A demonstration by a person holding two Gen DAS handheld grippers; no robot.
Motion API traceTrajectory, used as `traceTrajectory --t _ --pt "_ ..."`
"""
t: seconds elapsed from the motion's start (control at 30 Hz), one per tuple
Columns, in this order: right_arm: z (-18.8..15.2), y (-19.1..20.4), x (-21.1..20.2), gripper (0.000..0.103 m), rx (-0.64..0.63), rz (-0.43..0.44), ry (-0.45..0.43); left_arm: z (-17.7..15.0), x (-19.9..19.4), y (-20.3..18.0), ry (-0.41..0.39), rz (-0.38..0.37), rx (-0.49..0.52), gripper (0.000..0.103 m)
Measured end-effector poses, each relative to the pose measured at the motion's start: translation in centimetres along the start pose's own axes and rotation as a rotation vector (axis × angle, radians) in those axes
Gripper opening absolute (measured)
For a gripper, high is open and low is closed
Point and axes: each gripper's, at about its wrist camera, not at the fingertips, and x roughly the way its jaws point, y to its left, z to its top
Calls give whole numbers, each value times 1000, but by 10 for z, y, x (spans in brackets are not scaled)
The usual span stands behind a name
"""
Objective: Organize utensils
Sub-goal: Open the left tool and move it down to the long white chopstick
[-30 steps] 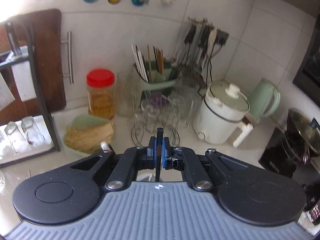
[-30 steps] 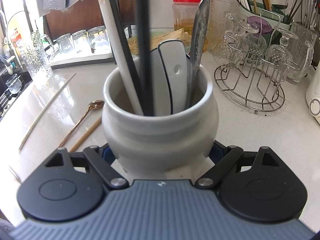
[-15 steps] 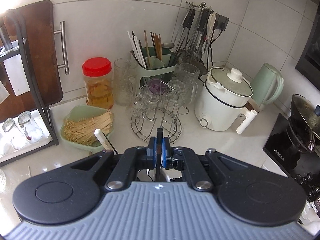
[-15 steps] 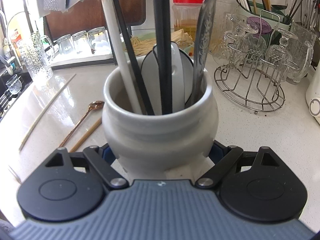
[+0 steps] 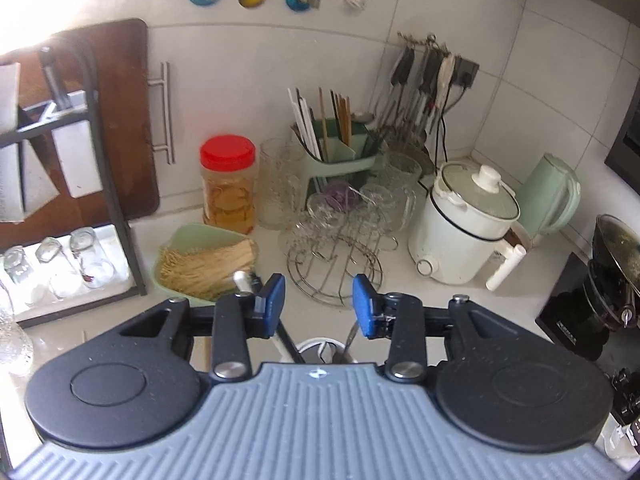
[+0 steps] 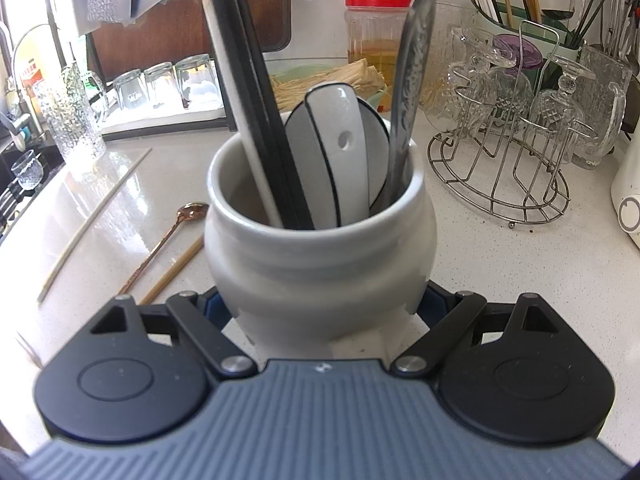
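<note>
- Left claw (image 5: 319, 306): jaws have just been opening; the blue pads (image 5: 273, 300), pinched on a thin black stick a moment ago, now stand apart with nothing between them.
- That black chopstick (image 6: 276, 136), earlier upright in mid-crock, now leans left beside the other black stick and the white chopstick (image 6: 236, 92) inside the white crock (image 6: 320, 256).
- White ceramic spoon (image 6: 340, 152), earlier partly hidden behind the black stick, now shows its full handle with the hole.
- Left-wrist view: the crock's rim and the utensil tops now show below the gap between the pads.
</note>
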Motion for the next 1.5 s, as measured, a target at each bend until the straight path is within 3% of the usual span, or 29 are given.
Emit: traceTrajectory --t 0.37,0.67,0.87,1.07,1.13,1.17,1.5 --pt "0 0 0 91 1 -1 2 -10 -42 39 -71 72 -84 43" --pt "1 0 1 91 1 -3 11 -35 -59 79 -66 161 -172 43" --pt "0 1 2 91 8 -10 8 -63 -57 102 -21 202 -235 44" --pt "1 3 3 91 22 -24 13 -87 -46 123 34 222 -249 53" --pt "2 4 3 92 27 -32 14 -94 -40 132 64 229 -253 67" --pt "2 5 3 92 29 -37 16 -98 -36 138 82 244 -259 69" --pt "4 10 5 91 67 -83 34 -140 4 197 188 255 -301 71"
